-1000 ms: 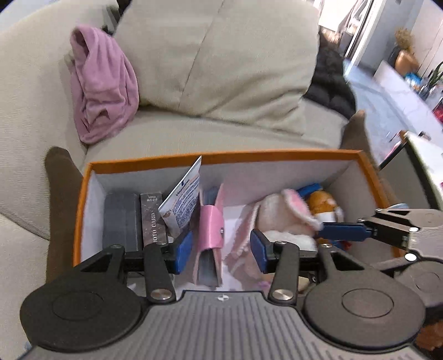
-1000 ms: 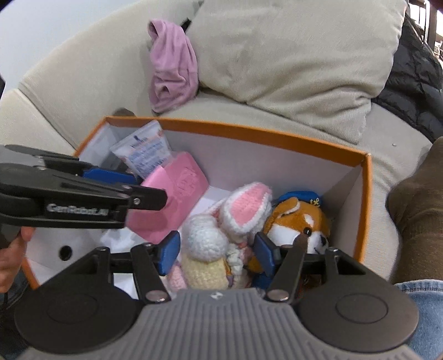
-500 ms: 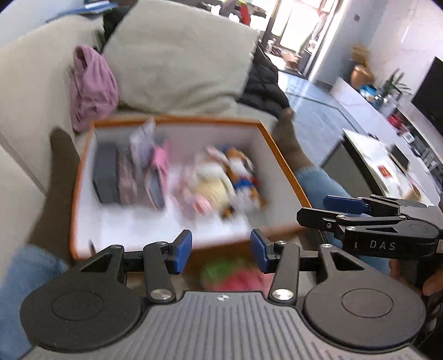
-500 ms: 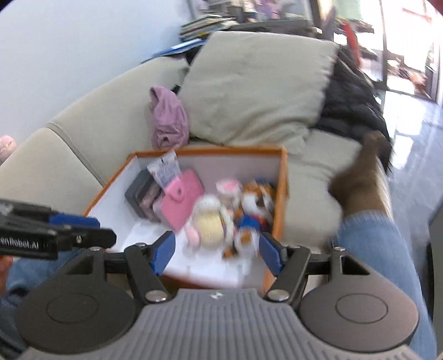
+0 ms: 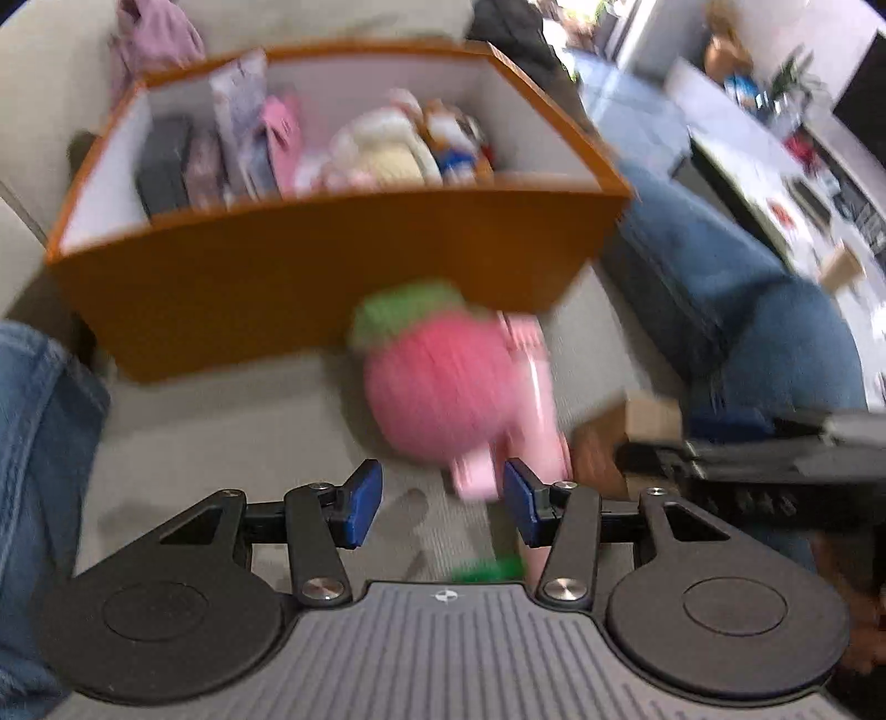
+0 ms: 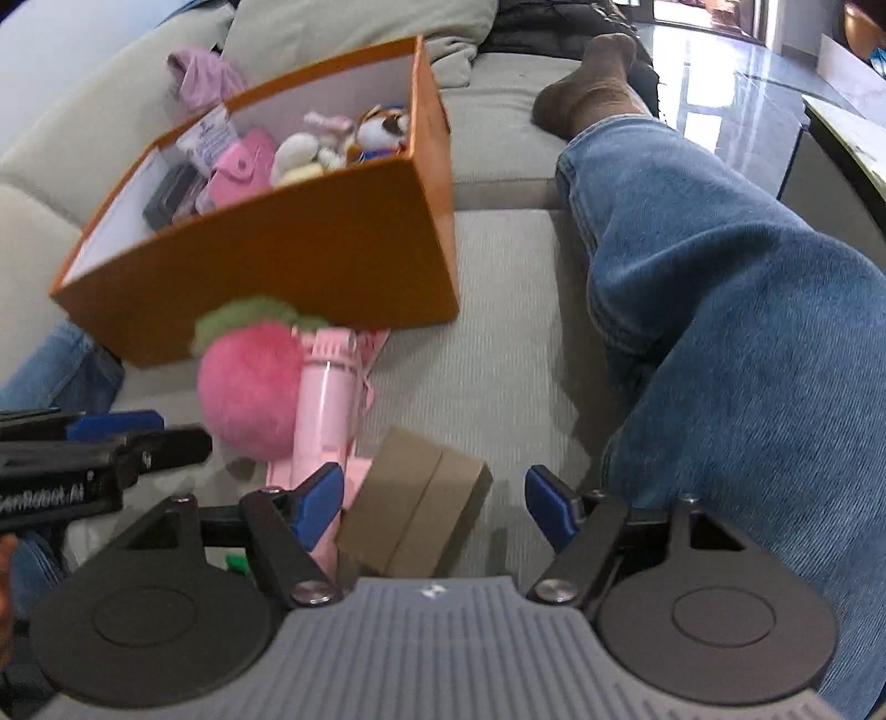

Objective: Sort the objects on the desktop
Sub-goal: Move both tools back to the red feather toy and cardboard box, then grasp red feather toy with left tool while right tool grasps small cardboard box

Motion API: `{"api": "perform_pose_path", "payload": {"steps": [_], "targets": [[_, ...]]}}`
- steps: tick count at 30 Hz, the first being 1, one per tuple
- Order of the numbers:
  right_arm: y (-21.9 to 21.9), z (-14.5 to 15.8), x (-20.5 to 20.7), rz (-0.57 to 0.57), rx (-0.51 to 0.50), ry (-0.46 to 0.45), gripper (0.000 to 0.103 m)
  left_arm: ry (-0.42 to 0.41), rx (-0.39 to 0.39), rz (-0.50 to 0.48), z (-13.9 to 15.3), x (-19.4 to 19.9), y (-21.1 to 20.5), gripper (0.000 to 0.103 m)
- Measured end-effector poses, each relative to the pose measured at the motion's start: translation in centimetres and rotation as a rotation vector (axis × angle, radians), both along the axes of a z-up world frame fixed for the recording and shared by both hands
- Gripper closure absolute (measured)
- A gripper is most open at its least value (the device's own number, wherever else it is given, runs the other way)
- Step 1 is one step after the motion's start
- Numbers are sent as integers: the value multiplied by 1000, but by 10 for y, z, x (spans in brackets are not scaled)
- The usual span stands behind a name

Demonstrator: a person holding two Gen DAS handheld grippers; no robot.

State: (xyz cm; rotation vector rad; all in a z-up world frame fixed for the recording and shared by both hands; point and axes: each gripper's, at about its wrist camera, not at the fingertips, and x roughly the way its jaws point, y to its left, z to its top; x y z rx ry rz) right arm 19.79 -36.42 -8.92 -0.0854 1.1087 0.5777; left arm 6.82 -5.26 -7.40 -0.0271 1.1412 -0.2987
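Note:
An orange box (image 5: 310, 277) (image 6: 288, 260) stands on the sofa seat and holds plush toys, a pink pouch and dark cases. In front of it lie a pink plush strawberry (image 5: 437, 382) (image 6: 249, 387), a pink handheld fan (image 6: 326, 410) (image 5: 534, 410) and a brown cardboard box (image 6: 415, 498) (image 5: 648, 415). My left gripper (image 5: 437, 501) is open and empty just short of the strawberry. My right gripper (image 6: 434, 501) is open, its fingers on either side of the cardboard box without touching it. Each gripper shows at the edge of the other's view.
The person's jeans-clad leg (image 6: 720, 310) lies along the right of the seat, a knee (image 5: 39, 443) at the left. A pink cloth (image 6: 202, 77) and a cushion (image 6: 354, 27) lie behind the box. Something green (image 5: 487, 567) lies near the left gripper.
Both grippers have pulled back out of the orange box and dropped low in front of it. The strawberry, fan and cardboard box have come into view close ahead.

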Motion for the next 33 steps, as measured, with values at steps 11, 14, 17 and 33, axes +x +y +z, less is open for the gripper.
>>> {"api": "perform_pose_path", "payload": {"steps": [11,14,17,33], "targets": [[4,-21,-4,-1,40,87,45,168,32,-175,-21,-59,-3,33],[4,-18,-5,1,34,72,47,210,46,-204,-33,-63,-7,33],[3,-15,-9,7,23,45,49,255,54,-210,-49,-63,-9,43],[1,21,-20,97,72,-76,55,52,-256,50,6,-51,60,103]]}}
